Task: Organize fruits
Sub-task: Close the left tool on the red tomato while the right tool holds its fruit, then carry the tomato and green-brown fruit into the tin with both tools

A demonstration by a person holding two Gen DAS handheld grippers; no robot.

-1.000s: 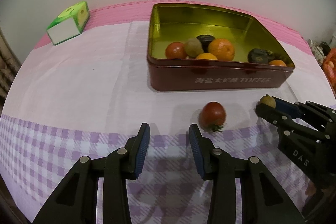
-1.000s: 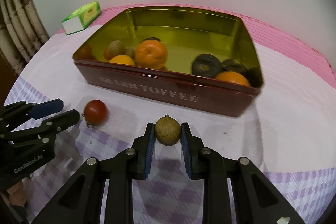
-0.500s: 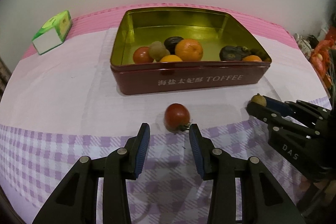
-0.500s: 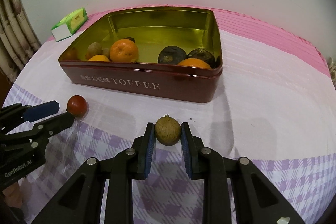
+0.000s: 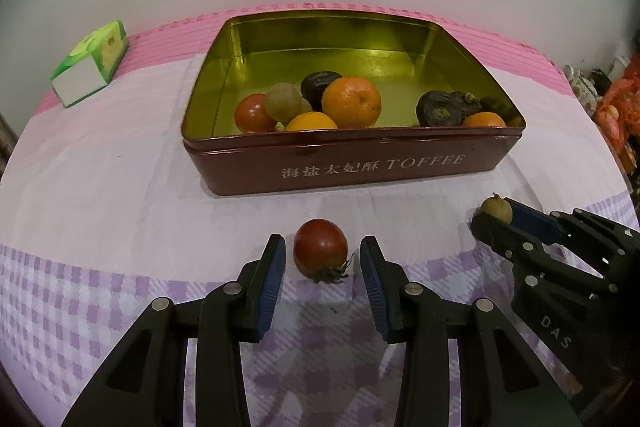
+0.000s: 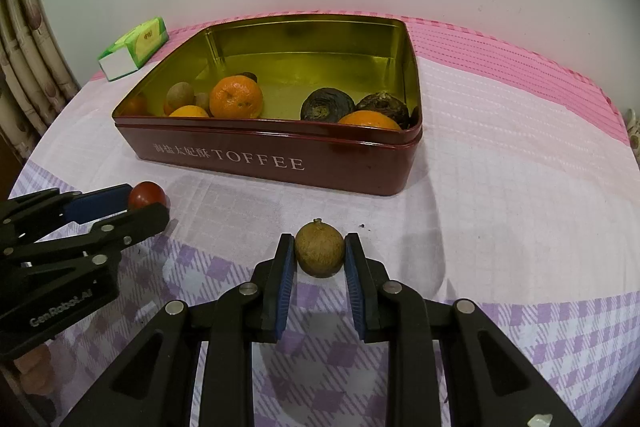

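Left wrist view. The left gripper (image 5: 322,259) has slid in over the cloth: a second ago the tomato (image 5: 320,247) lay ahead and to the right of its tips, now it sits between the blue pads (image 5: 272,279). Jaws stand open at the same width as before, a gap on each side, pads not touching the fruit. The tomato rests on the tablecloth (image 5: 100,195) where the plain lilac band meets the purple check, just in front of the long front wall of the toffee tin (image 5: 360,167). The tin holds another tomato, oranges, brownish round fruit and several dark wrinkled ones, mostly crowded along its front wall. A green tissue pack (image 5: 92,63) lies near the far left edge of the table. At right, the right gripper (image 5: 494,217) shows with a small brown fruit at its tips.

Right wrist view. The right gripper (image 6: 320,255) is clamped on the small brown fruit (image 6: 319,254), possibly a longan; both pads press its sides. Grip unchanged from a second ago. Whether the fruit is clear of the cloth I cannot tell. It sits in front of the tin's (image 6: 280,163) front wall, toward its right end. The left gripper (image 6: 146,207) appears at left with the tomato (image 6: 146,194) at its tips.

Reading: the brown fruit is secured and ready to go into the tin. The tomato is lined up but not yet taken; closing the left jaws looks like the next move.
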